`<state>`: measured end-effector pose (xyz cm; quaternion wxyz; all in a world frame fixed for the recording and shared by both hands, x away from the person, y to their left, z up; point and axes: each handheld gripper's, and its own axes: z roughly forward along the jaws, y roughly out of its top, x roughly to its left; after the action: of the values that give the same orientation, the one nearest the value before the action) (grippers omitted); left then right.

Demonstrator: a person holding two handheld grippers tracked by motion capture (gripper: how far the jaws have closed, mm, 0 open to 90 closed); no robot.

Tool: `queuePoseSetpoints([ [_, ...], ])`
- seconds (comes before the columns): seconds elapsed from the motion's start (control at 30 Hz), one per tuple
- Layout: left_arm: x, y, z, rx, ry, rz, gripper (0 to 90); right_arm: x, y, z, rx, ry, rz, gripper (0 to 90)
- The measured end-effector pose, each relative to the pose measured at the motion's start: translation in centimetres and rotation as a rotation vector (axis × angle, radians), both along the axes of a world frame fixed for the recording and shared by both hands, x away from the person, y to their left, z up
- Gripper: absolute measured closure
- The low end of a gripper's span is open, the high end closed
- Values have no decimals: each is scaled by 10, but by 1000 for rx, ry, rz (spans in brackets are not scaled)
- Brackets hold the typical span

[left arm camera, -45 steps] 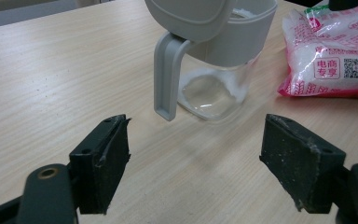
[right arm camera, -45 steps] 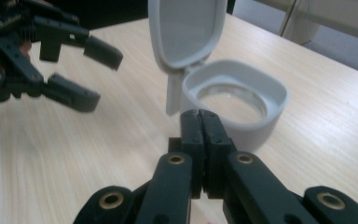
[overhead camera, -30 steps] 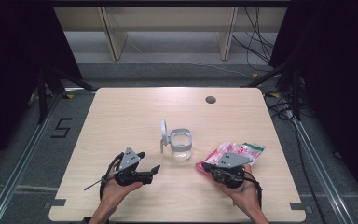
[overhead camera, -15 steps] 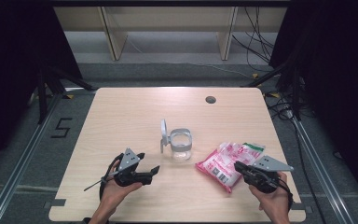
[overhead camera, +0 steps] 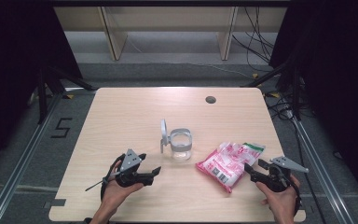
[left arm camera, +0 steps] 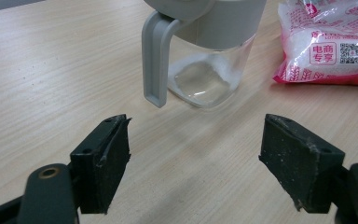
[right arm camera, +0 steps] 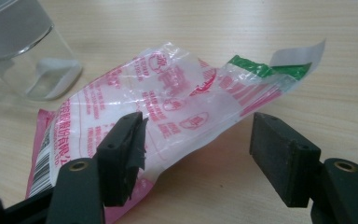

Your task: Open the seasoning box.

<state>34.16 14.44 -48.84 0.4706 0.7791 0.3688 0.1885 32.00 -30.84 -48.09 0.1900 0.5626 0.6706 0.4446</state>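
The pink-and-clear plastic bag (overhead camera: 229, 162) lies just left of the right gripper (overhead camera: 252, 170), whose jaws have just been opening, pads off it.

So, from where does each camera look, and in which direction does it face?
High view: above the person's side of the table, looking forward and down; both forearms, left gripper, right gripper.
Left gripper view: on the left gripper, facing the glass jar; its open jaws.
Right gripper view: on the right gripper, facing the pink bag; its open jaws.
Shared: jar and bag.
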Motion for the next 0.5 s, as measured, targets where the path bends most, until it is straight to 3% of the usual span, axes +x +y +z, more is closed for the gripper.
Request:
queuePoseSetpoints([
  [0.07, 0, 0, -1, -1, -1, -8, 232, 2, -2, -1, -13, -11, 1, 347],
  [0.1, 0, 0, -1, -8, 4, -3, 232, 2, -4, -1, -17, 11, 1, 338],
  [0.13, 0, -2, -1, -24, 3, 1, 232, 7, -7, -5, -41, -28, 20, 336],
  [0.17, 1, -1, -1, -11, 3, -6, 232, 4, -4, -3, -7, 29, -14, 332],
  [0.2, 0, -1, -1, -3, 3, -2, 233, 8, -8, -6, -34, -11, 18, 326],
  [0.27, 0, -3, -2, -10, 5, -10, 232, 12, -8, -7, -45, 4, 15, 312],
  [0.3, 0, -3, -2, -2, 3, -14, 233, 15, -6, -7, -17, -4, 15, 303],
  [0.37, 0, -4, -2, 6, 4, -13, 233, 20, -4, -9, -31, 0, 5, 300],
  [0.4, -1, -4, -2, 6, 8, -12, 233, 21, -2, -9, -4, 17, 4, 300],
  [0.47, 0, -4, -2, 13, 6, -13, 233, 25, 1, -11, -3, 40, -9, 300],
  [0.5, -1, -4, -2, 4, 9, -11, 234, 29, -2, -13, -26, 17, 22, 300],
])
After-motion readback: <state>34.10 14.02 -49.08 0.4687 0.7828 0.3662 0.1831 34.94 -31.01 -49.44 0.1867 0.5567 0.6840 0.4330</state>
